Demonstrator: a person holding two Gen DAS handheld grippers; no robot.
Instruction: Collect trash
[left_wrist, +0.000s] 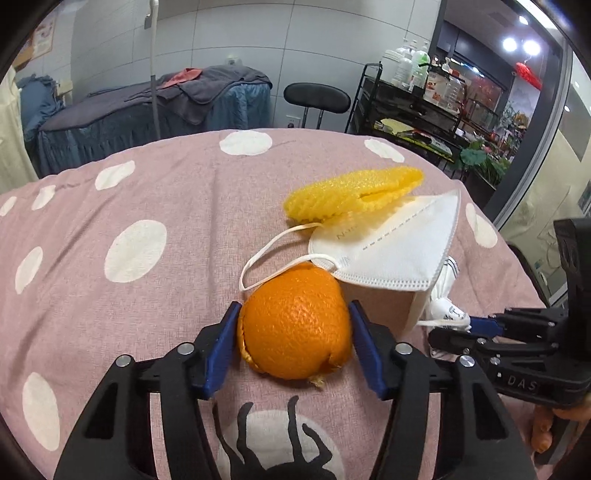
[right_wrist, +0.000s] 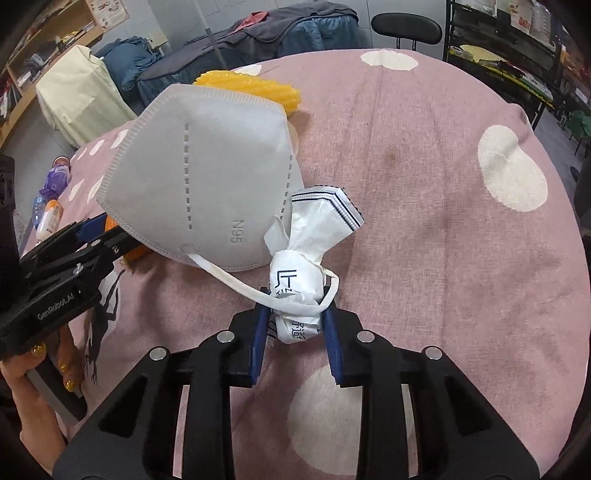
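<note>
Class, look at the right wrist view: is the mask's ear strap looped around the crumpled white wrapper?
Yes, the ear strap wraps across the crumpled white wrapper.

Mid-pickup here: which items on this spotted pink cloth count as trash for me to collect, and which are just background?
Trash:
- orange peel shell, clamped by left gripper
- crumpled white printed wrapper, clamped by right gripper
- white N95 mask
- yellow foam fruit net

Background:
- black stool
- black shelving rack
- covered blue bed
</note>
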